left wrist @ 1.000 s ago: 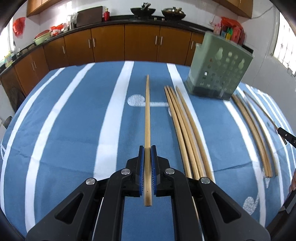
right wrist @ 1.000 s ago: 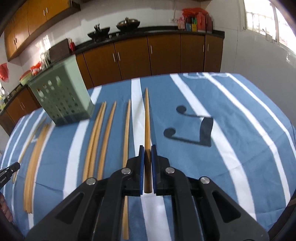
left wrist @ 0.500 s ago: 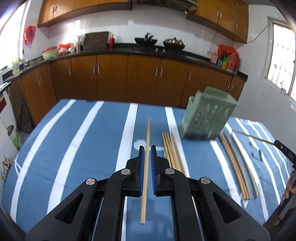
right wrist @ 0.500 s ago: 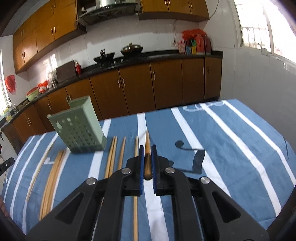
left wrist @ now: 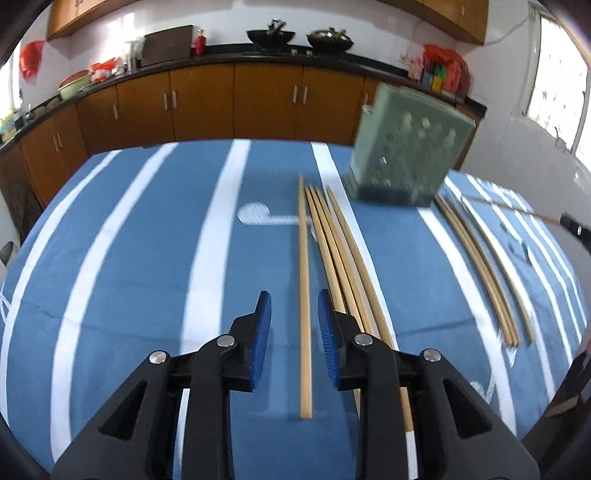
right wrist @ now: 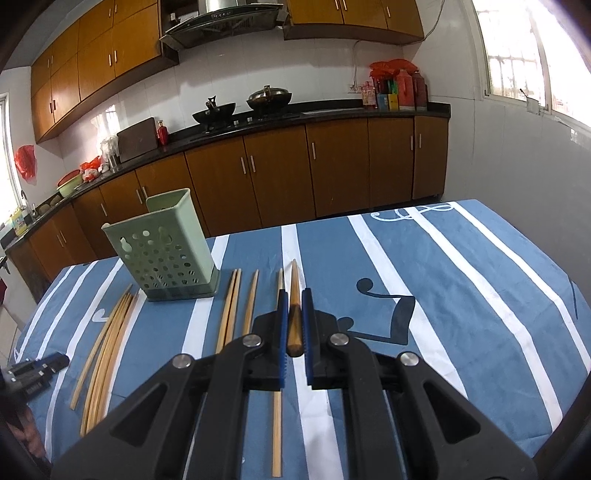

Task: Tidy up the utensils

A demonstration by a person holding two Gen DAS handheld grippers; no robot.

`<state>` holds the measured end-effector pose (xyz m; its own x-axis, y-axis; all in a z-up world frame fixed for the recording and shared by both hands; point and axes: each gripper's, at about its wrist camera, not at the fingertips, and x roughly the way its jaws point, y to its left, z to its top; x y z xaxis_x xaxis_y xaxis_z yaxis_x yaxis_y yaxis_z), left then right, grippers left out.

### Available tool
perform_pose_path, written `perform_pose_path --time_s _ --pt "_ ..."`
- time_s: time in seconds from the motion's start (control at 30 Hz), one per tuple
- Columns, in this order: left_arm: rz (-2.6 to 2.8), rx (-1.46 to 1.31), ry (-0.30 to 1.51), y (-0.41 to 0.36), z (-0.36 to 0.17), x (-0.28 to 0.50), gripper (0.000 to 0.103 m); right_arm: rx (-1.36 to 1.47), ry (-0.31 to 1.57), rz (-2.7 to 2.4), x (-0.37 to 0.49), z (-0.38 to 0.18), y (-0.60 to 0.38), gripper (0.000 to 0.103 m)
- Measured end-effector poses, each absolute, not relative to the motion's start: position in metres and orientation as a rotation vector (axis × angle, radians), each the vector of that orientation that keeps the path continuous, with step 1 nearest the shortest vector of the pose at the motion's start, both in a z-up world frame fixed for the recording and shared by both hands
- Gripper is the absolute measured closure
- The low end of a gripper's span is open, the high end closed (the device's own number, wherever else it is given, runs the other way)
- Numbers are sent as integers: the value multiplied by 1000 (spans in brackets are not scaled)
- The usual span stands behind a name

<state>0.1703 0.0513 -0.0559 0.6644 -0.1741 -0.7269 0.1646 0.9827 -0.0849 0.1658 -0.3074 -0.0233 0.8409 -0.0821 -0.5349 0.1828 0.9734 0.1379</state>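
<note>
R wrist only: range hood [right wrist: 221, 16]

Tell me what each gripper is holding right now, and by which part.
The right gripper clamps one chopstick near its thick end. The left gripper holds nothing: its jaws are opening, and a chopstick lies on the tablecloth between them, untouched.

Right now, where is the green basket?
In the right wrist view, the green utensil holder stands upright on the striped tablecloth, left of the gripper, with chopsticks either side.

chopsticks [left wrist: 304, 295]: pale matt wood | holder [right wrist: 166, 251]: green matt perforated plastic | counter [left wrist: 147, 258] cloth: blue-white woven, matt | left claw [left wrist: 293, 325] pads: blue ribbed; body black plastic
</note>
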Motion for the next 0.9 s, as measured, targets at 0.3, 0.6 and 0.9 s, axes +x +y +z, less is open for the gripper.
perform_pose_path --time_s 0.3,0.6,0.9 --pt "-168 86 878 38 -82 165 77 196 568 -140 165 -29 -309 95" --pt "-155 111 877 37 -79 160 96 207 549 -142 162 -24 -313 95" --pt "-142 63 809 50 -54 159 96 224 573 -117 162 -28 -317 94"
